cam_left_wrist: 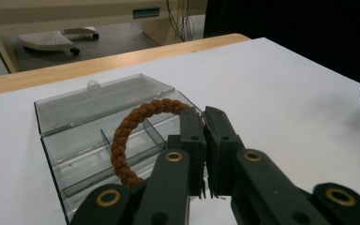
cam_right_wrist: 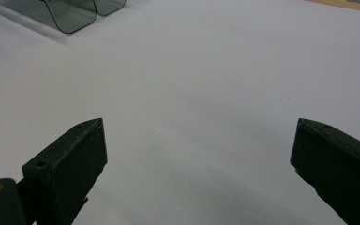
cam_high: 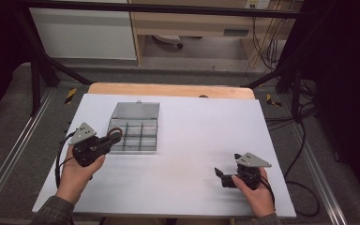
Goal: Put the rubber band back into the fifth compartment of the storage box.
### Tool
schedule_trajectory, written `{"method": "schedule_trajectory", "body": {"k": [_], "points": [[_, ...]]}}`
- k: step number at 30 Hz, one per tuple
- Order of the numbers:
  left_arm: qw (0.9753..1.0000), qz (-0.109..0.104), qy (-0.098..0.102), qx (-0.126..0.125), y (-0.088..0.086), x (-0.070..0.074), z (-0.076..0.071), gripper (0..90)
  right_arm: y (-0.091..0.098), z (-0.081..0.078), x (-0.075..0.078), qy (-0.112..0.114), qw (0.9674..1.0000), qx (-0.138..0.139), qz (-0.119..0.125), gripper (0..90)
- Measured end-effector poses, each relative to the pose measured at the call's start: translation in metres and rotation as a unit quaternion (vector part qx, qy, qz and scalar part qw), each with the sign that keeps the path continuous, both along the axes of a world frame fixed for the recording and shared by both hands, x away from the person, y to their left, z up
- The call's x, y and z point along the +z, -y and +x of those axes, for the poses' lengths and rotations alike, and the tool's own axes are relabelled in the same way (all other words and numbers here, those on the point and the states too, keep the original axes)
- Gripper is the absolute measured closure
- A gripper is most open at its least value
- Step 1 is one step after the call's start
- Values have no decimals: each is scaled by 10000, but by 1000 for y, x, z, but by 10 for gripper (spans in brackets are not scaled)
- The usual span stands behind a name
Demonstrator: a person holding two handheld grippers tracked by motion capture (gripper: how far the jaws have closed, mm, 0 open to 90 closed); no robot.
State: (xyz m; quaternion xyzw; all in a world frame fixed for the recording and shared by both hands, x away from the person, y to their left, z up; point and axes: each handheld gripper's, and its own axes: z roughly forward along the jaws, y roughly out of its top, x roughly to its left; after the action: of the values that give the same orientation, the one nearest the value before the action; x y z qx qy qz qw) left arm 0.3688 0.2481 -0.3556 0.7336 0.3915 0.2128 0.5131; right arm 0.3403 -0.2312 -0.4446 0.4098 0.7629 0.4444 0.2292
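The left gripper (cam_left_wrist: pixel 205 123) has its jaws squeezed tight on a brown braided band (cam_left_wrist: pixel 130 136). The band hangs in the air just above the near-left corner of the clear box (cam_high: pixel 149 145). It is not resting in any slot.

So the picking-up part looks done. What seems left is to put the band down, maybe into a slot of the box, and let go.

The box sits open on the white table (cam_high: pixel 192 140), with its lid laid flat behind it. Its little slots look bare.

The left hand (cam_high: pixel 77 176) is near the box's left side and points its gripper at the box. The right gripper (cam_high: pixel 225 178) waits well away from the box, to the right and nearer the person. Its jaws are spread wide with nothing between them.
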Motion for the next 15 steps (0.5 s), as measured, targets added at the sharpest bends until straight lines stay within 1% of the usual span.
{"method": "schedule_trajectory", "body": {"k": [2, 4, 6, 10, 15], "points": [[10000, 5, 3, 1, 1, 2, 2, 862, 0, 0, 0, -2, 10000, -2, 0, 42], [10000, -53, -36, -26, 2, 3, 5, 862, 0, 0, 0, -3, 10000, -1, 2, 42], [10000, -27, -11, 1, 1, 5, 7, 862, 0, 0, 0, 1, 10000, 5, -3, 42], [9999, -95, 7, 38, -1, 10, 12, 862, 0, 0, 0, 5, 10000, 6, -1, 42], [9999, -108, -5, 42, 1, 13, 17, 862, 0, 0, 0, 0, 10000, 8, 1, 42]]}}
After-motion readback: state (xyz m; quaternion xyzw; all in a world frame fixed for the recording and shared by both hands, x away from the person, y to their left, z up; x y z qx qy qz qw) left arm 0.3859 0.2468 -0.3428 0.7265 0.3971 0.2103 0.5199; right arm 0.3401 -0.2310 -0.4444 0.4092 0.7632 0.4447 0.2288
